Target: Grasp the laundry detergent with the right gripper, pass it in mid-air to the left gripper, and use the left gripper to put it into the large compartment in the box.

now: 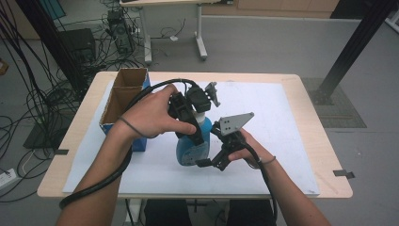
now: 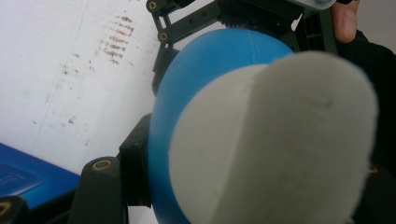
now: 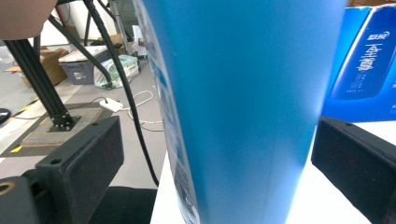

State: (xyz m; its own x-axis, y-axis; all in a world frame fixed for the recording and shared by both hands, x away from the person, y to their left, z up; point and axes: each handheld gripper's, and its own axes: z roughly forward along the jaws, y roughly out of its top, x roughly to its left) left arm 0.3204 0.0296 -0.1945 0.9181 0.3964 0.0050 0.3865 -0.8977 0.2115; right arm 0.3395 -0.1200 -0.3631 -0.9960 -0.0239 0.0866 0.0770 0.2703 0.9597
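Note:
A blue bottle (image 1: 189, 151) with a white top stands upright on the white mat (image 1: 273, 108) in the middle of the table. My left gripper (image 1: 195, 128) comes down from above and is shut on the bottle's upper part. In the left gripper view the bottle (image 2: 205, 65) and its white top (image 2: 280, 140) loom close, with one black finger (image 2: 135, 172) pressed on the blue side. My right gripper (image 1: 211, 162) sits low at the bottle's right side. In the right gripper view the bottle (image 3: 247, 93) stands between its open jaws, which leave gaps on both sides.
An open cardboard box with blue sides (image 1: 124, 94) stands at the mat's back left corner, close behind my left hand; its blue side (image 3: 369, 70) also shows in the right gripper view. Cables trail over the table's near left edge. A black frame post (image 1: 353, 47) rises at the back right.

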